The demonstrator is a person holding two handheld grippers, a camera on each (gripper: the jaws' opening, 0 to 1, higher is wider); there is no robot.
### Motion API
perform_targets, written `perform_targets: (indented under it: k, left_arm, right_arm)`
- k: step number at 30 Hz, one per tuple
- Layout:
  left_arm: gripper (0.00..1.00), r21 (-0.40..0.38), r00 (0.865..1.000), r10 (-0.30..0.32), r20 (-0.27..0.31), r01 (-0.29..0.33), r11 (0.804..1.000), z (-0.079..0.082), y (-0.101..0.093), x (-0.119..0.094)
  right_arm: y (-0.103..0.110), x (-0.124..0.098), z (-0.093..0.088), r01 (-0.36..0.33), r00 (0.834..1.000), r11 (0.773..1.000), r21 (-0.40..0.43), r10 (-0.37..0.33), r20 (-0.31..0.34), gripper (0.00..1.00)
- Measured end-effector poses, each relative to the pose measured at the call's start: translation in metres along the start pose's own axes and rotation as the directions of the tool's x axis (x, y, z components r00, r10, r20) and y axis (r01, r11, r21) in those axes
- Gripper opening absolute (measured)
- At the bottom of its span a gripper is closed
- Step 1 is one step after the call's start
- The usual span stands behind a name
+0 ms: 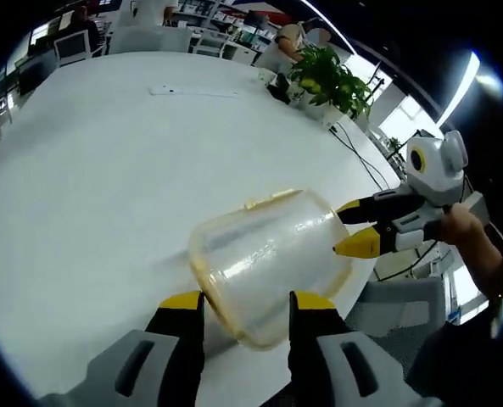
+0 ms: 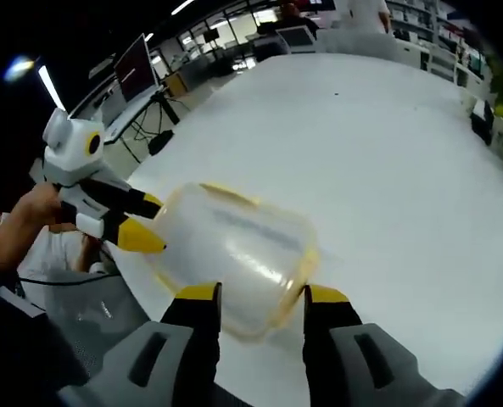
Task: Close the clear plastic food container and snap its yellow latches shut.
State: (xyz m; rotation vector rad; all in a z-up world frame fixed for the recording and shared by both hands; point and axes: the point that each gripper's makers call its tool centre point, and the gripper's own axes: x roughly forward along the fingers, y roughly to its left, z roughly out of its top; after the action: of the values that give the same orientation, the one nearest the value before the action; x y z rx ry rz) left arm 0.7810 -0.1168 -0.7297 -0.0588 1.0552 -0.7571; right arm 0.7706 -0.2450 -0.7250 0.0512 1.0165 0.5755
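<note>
Clear plastic food container (image 1: 268, 263) with yellow trim lies on the white surface (image 1: 107, 170) at lower centre of the left gripper view, close to the surface's near edge. The left claw (image 1: 246, 309) rises from the bottom edge; its two yellow-tipped jaws are spread apart, one on each side of the container's near rim, and contact cannot be confirmed. At right of frame the right claw (image 1: 360, 229), held by a hand (image 1: 463, 227), points at the container's far side, jaws parted. A green potted plant (image 1: 332, 80) stands at upper right.

Right gripper view: the container (image 2: 234, 254) sits at lower centre on the surface (image 2: 387, 153). The right claw (image 2: 261, 297) straddles its near rim, jaws apart. The left claw (image 2: 145, 222) enters from the left, tips beside the container wall.
</note>
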Motion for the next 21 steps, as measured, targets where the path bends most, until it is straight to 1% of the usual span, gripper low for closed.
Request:
perform_targets:
  k: [9, 18, 21]
  left_arm:
    - [0.32, -0.006, 1.0, 0.001, -0.014, -0.001, 1.0, -0.0083, -0.0016, -0.0045]
    - [0.33, -0.014, 1.0, 0.0, -0.021, -0.001, 1.0, -0.0093, -0.002, -0.0051]
    - [0.33, -0.014, 1.0, -0.002, -0.012, 0.002, 1.0, -0.0094, -0.0018, -0.0054]
  right_arm:
    - [0.0067, -0.0009, -0.0052, -0.002, 1.0, 1.0, -0.001, 0.002, -0.012, 0.35]
    - [0.0069, -0.0017, -0.0066, -0.002, 1.0, 1.0, -0.002, 0.002, -0.02, 0.36]
    - [0.0077, -0.002, -0.0075, -0.01, 1.0, 1.0, -0.024, 0.01, -0.024, 0.37]
